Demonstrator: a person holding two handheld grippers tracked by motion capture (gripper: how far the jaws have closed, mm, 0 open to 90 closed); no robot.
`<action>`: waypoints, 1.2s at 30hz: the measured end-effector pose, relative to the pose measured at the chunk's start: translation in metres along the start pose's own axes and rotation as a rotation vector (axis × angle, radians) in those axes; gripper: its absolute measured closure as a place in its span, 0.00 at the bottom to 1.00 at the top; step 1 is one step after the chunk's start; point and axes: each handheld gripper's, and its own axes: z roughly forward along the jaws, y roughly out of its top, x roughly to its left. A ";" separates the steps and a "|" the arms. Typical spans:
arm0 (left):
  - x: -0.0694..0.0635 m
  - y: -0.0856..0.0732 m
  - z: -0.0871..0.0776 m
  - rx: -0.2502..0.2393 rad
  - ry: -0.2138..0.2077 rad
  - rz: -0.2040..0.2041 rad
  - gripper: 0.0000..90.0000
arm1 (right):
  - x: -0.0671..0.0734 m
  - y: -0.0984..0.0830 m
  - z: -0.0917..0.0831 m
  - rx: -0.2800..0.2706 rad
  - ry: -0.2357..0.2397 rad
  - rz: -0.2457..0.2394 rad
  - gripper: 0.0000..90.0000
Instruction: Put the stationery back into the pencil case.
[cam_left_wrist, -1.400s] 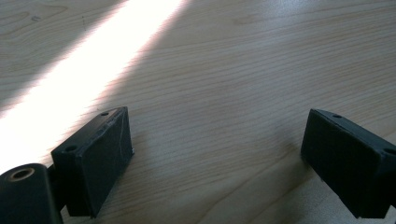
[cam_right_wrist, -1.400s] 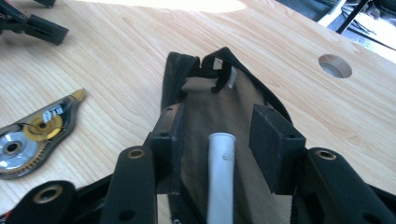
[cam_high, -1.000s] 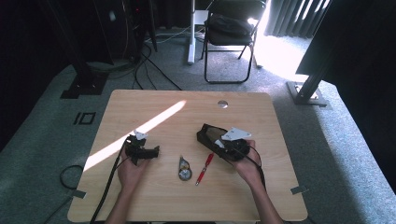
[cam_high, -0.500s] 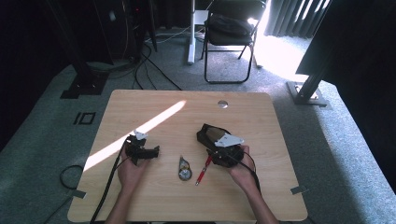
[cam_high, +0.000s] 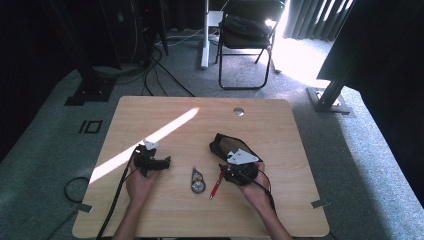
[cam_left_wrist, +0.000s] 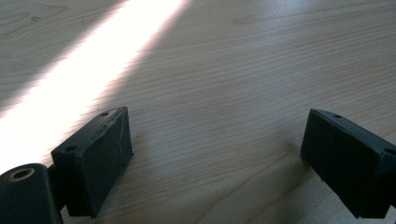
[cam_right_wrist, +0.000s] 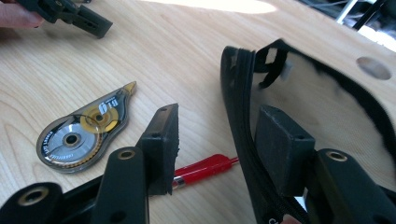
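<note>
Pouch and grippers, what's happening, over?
Left gripper open, resting. Right gripper open, one jaw inside the pouch. Pen under it, tape roller beside.

Dim room w/ 1 glaring sun stripe across table (cam_high: 150, 210); frames sharp.
</note>
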 end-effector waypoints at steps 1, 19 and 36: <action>0.000 0.000 0.000 0.000 0.000 0.000 0.10 | 0.000 0.000 -0.001 -0.009 -0.003 -0.006 0.55; 0.000 0.000 0.000 0.000 0.000 0.000 0.10 | 0.017 -0.007 0.007 0.037 0.045 0.003 0.49; 0.000 0.000 0.000 0.000 0.000 0.000 0.10 | 0.028 -0.024 0.035 0.139 0.057 0.047 0.42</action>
